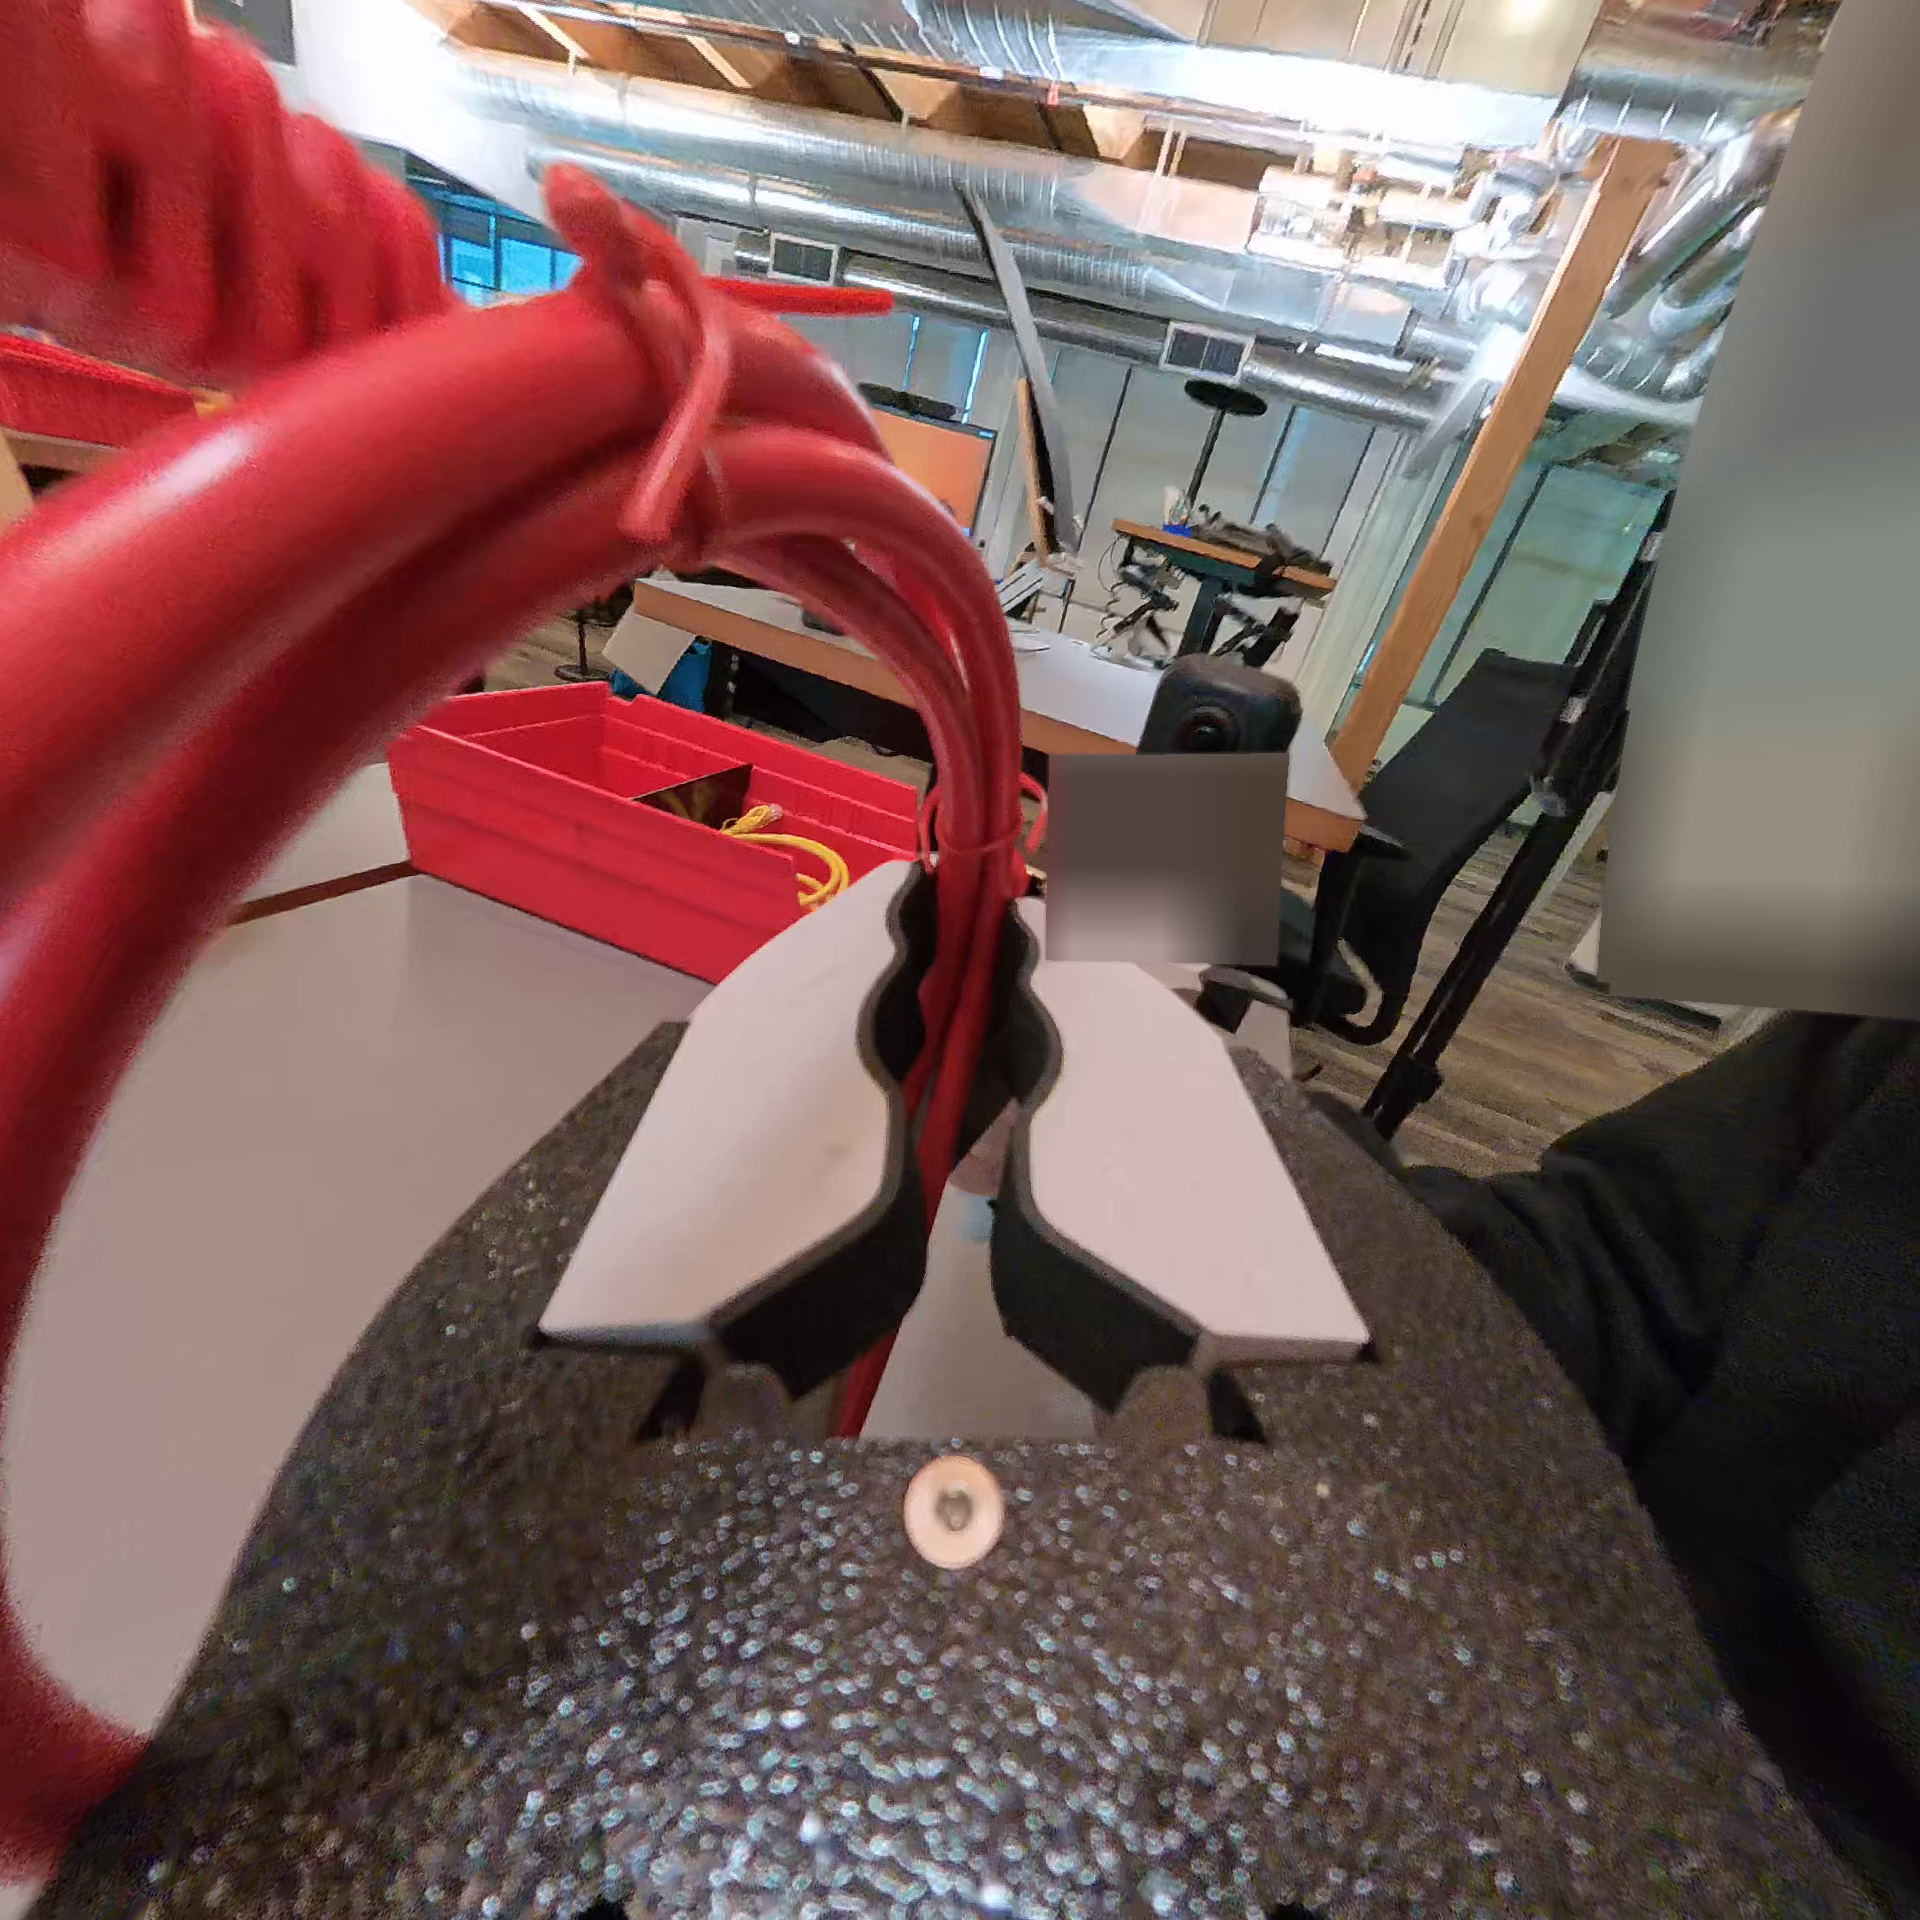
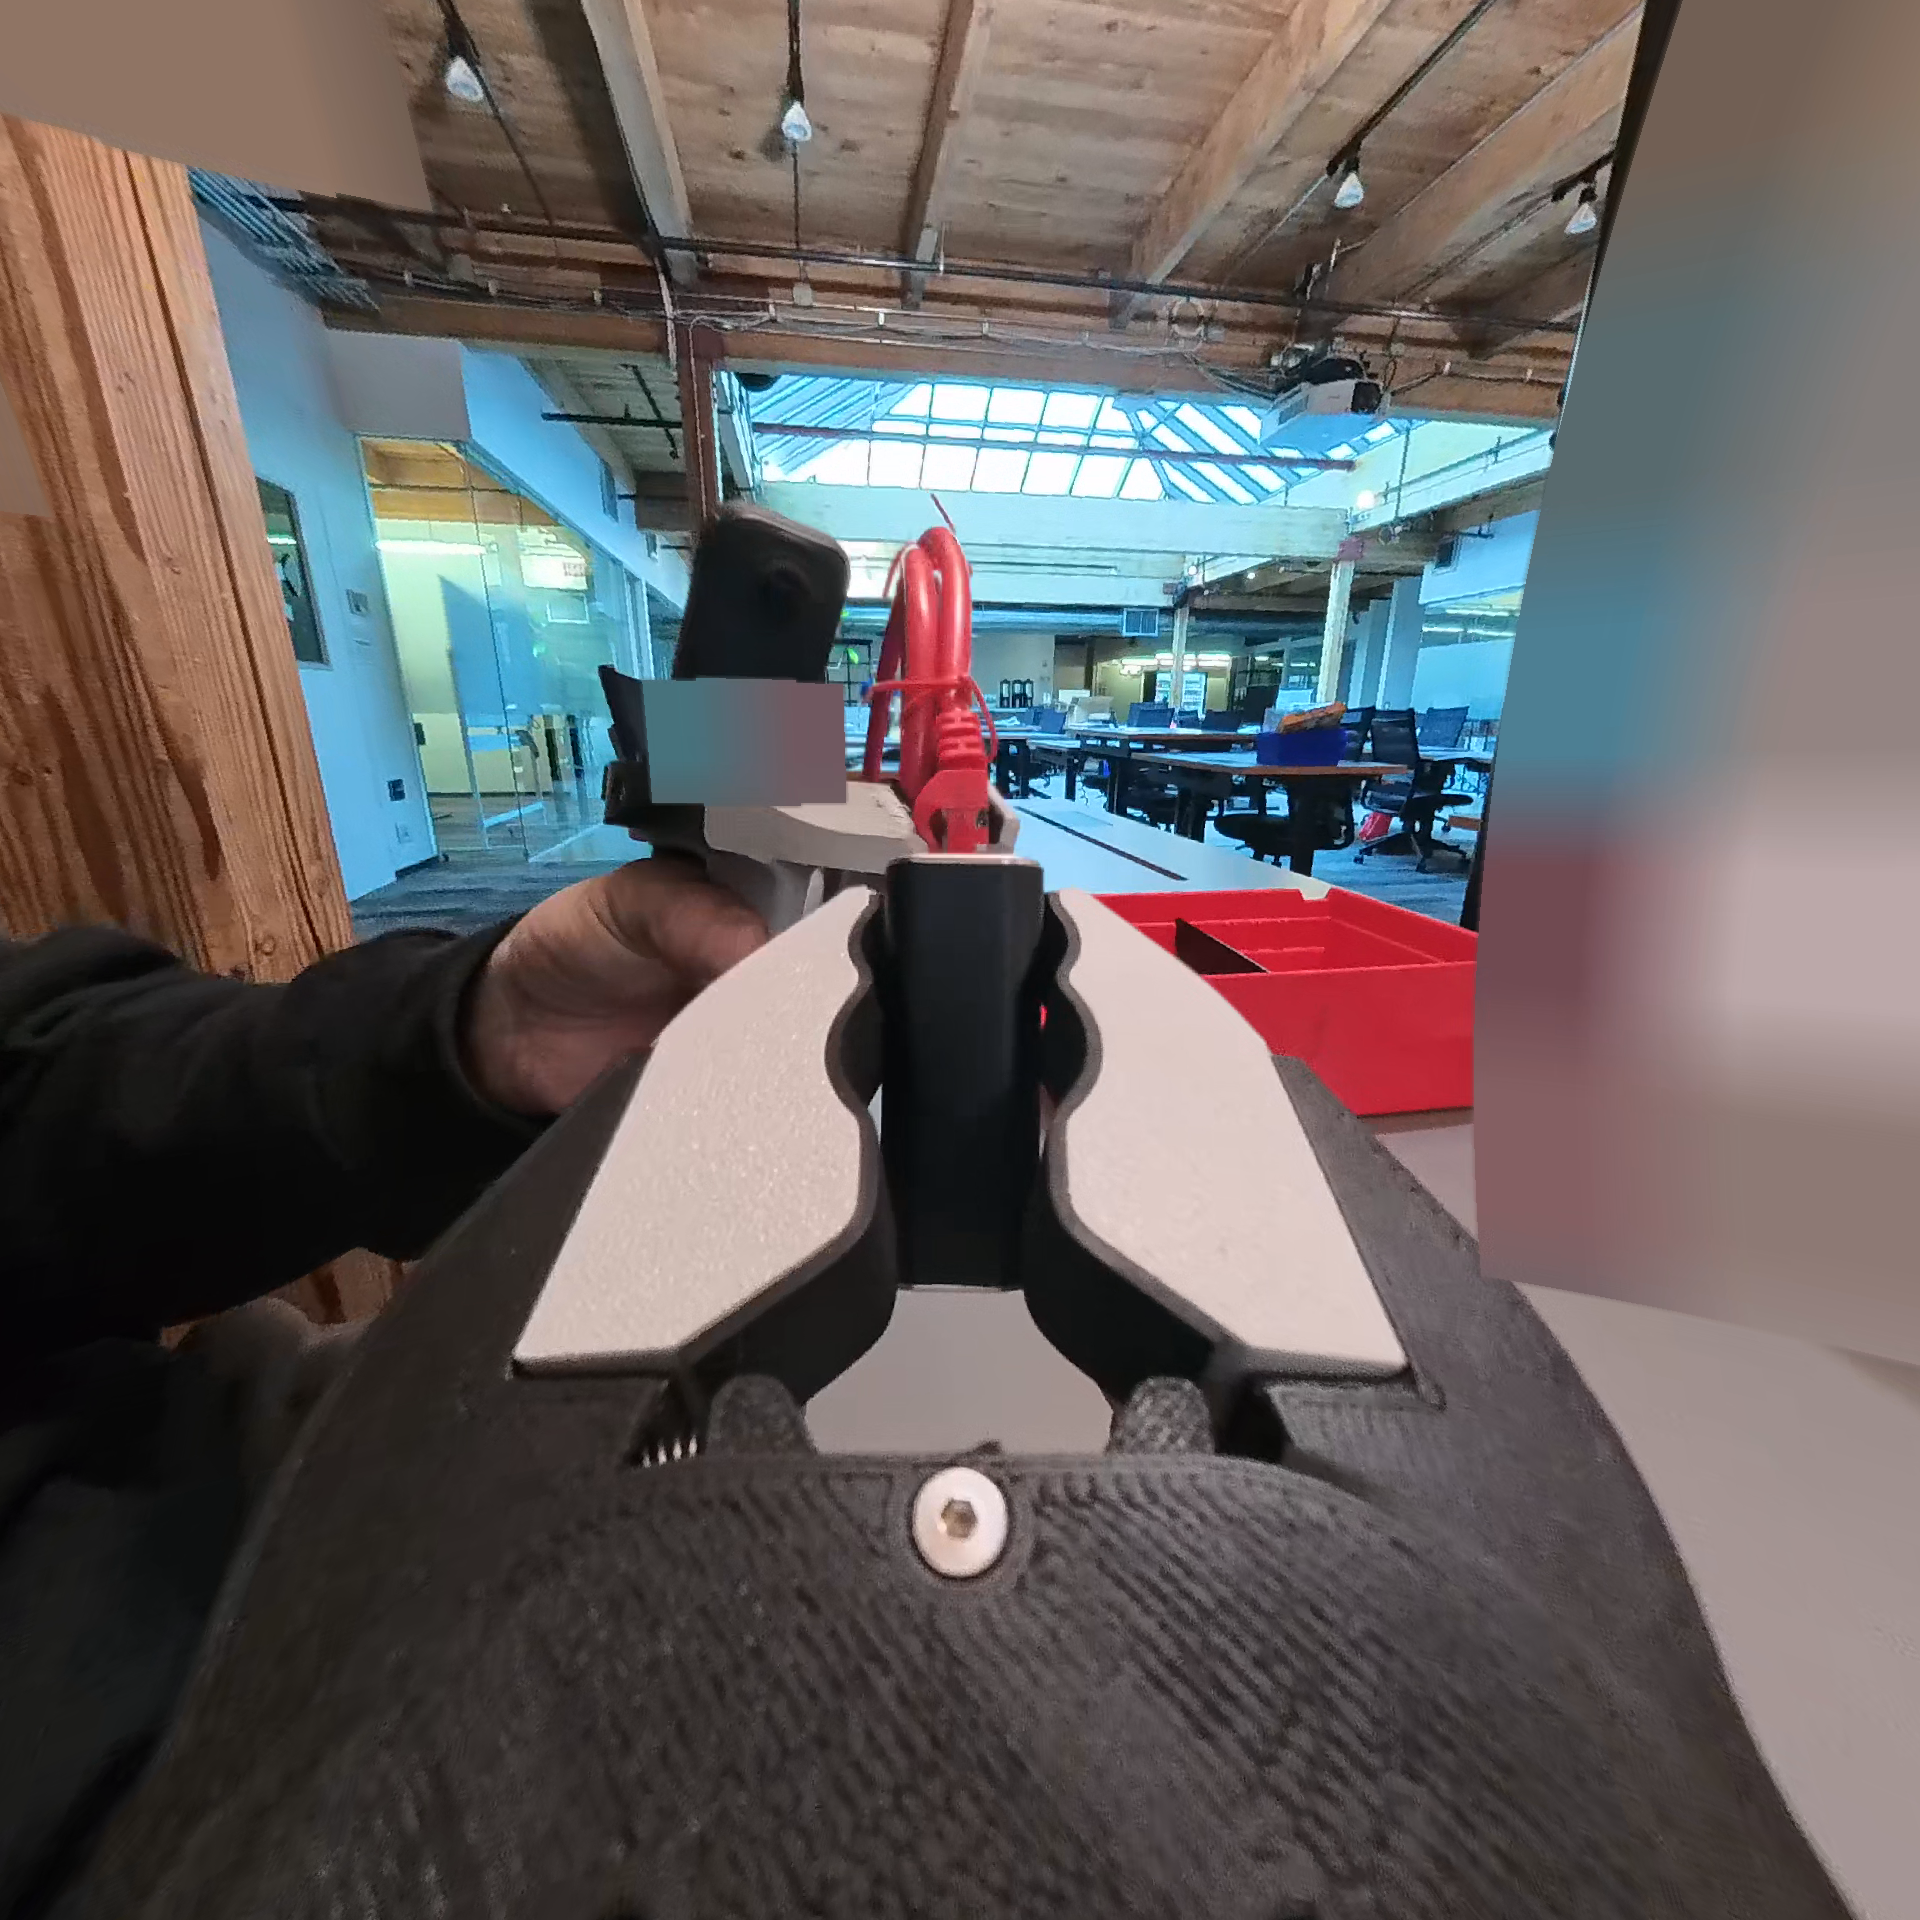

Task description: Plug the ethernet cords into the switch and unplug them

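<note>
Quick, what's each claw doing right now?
Left gripper: closed on the bundled red cable.
Right gripper: closed on a black box, presumably the switch.

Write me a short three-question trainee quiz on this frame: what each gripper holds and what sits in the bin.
1. True or false: the left gripper is shut on the red ethernet cord bundle.
2. The right gripper holds: A) a yellow cord B) the black switch C) nothing.
3. What colour is the cord lying in the red bin?

Key: 1 true; 2 B; 3 yellow, the yellow cord.
</note>
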Action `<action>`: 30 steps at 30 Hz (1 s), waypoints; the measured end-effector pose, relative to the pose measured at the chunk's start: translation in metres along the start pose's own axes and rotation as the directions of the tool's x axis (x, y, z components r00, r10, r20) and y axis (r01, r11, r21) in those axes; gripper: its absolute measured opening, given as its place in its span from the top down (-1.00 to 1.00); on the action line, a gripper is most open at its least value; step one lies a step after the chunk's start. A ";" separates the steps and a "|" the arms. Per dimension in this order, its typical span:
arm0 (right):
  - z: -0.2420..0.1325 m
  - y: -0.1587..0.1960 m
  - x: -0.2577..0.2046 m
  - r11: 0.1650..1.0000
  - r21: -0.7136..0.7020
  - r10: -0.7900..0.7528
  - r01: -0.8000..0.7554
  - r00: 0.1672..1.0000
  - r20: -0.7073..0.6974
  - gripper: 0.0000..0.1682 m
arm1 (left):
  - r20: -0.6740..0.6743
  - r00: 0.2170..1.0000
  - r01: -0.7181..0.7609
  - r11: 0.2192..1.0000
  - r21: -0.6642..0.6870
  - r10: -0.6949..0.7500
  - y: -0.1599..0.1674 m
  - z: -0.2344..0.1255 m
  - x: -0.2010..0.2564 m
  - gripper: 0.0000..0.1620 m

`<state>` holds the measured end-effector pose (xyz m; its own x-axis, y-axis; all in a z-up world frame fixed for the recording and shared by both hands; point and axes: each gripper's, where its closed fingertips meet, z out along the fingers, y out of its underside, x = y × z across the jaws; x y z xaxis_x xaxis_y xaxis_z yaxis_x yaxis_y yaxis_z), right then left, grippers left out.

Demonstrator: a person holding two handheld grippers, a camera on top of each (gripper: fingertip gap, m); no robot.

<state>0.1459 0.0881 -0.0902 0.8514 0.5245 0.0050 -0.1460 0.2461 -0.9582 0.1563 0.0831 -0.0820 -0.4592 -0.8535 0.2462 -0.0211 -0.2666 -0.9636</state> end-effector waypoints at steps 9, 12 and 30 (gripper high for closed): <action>0.001 0.000 0.001 0.999 0.006 0.040 -0.040 0.999 -0.007 0.65 | 0.013 1.000 0.018 1.000 0.024 -0.019 0.000 0.000 -0.002 0.87; 0.002 0.003 0.002 0.999 0.006 0.054 -0.054 0.999 -0.003 0.65 | 0.076 0.988 -0.133 0.990 -0.057 0.137 0.001 0.000 -0.003 0.87; 0.002 -0.002 0.005 0.997 0.018 0.073 -0.072 0.997 -0.028 0.64 | 0.027 0.999 -0.033 0.999 0.021 0.032 -0.004 0.006 -0.003 0.87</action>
<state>0.1492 0.0916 -0.0878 0.8523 0.5179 -0.0727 -0.2162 0.2224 -0.9507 0.1630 0.0838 -0.0784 -0.4355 -0.8735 0.2175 0.0129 -0.2477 -0.9688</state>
